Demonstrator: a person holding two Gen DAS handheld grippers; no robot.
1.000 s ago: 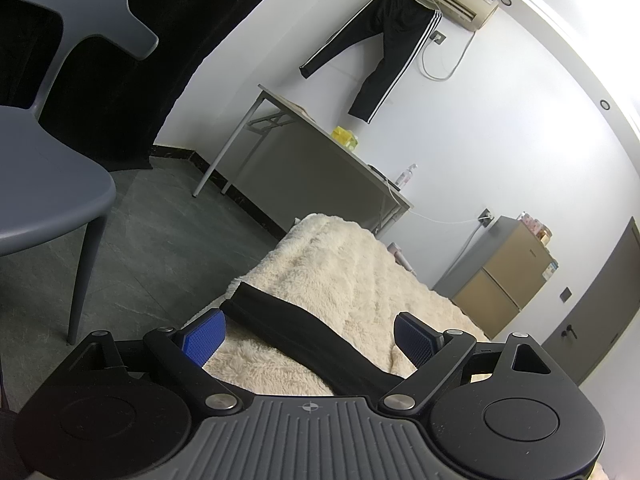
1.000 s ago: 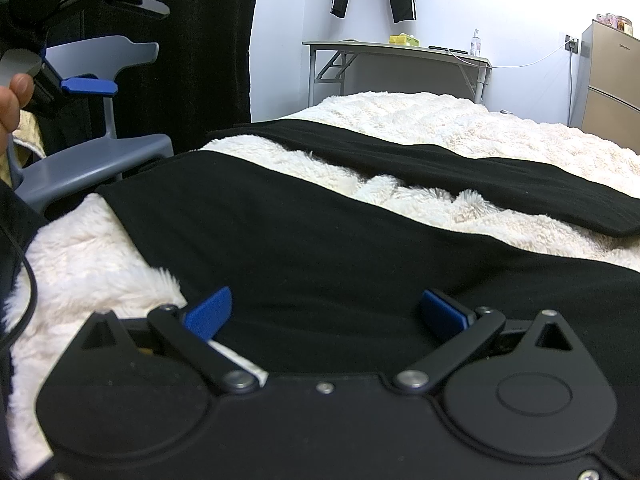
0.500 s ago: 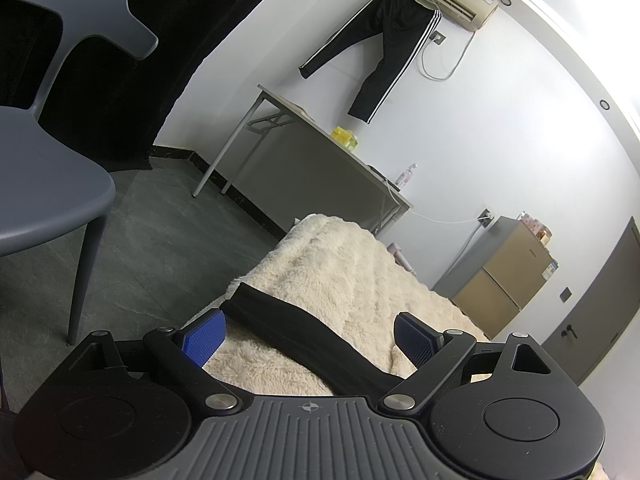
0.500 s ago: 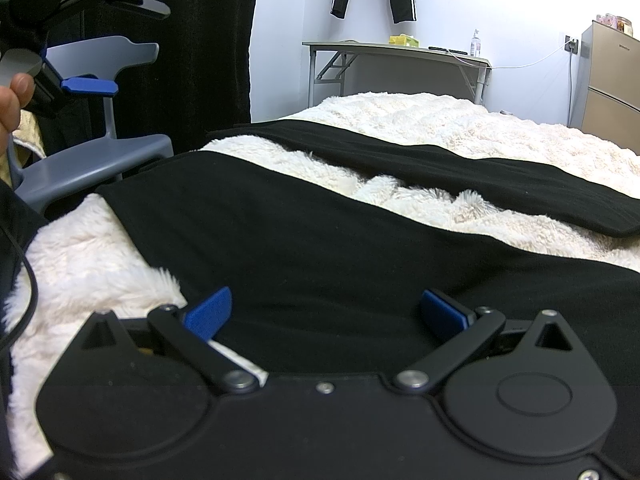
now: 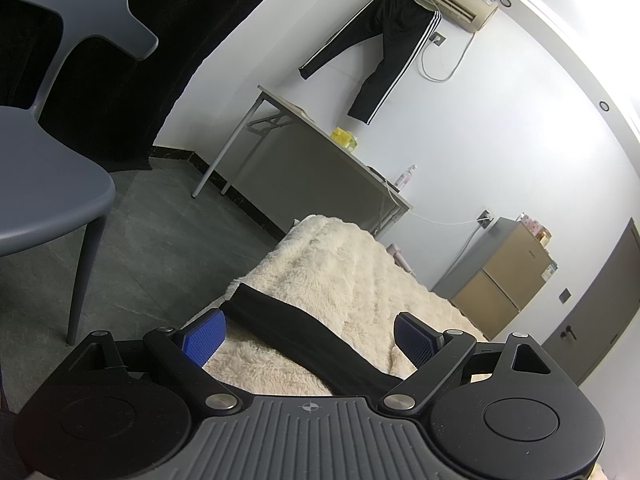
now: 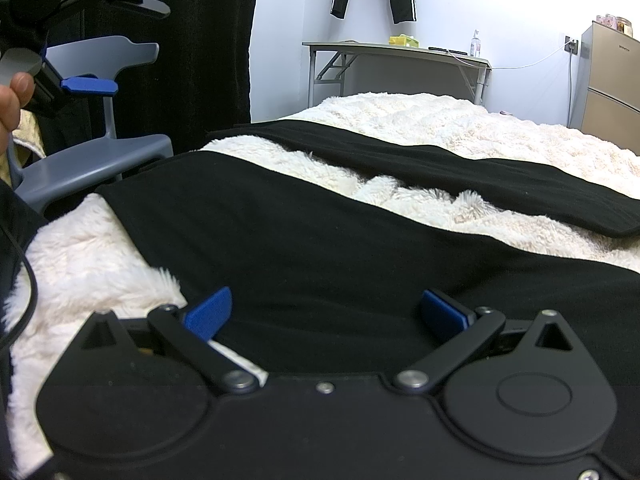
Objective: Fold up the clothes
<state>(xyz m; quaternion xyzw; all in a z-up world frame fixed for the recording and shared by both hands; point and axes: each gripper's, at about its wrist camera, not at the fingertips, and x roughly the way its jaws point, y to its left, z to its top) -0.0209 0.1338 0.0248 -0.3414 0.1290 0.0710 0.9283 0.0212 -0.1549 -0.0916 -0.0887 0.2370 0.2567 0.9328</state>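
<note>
Right wrist: black garment (image 6: 320, 248) under open hand-held gripper (image 6: 328, 310).

Left claw (image 5: 308, 336): black linkage arms, silver pivot screws, blue ribbed pads (image 5: 203, 336), grey ridged housing with a crosshair mark. Right claw (image 6: 326, 312): all-black body, smooth blue pads.
</note>
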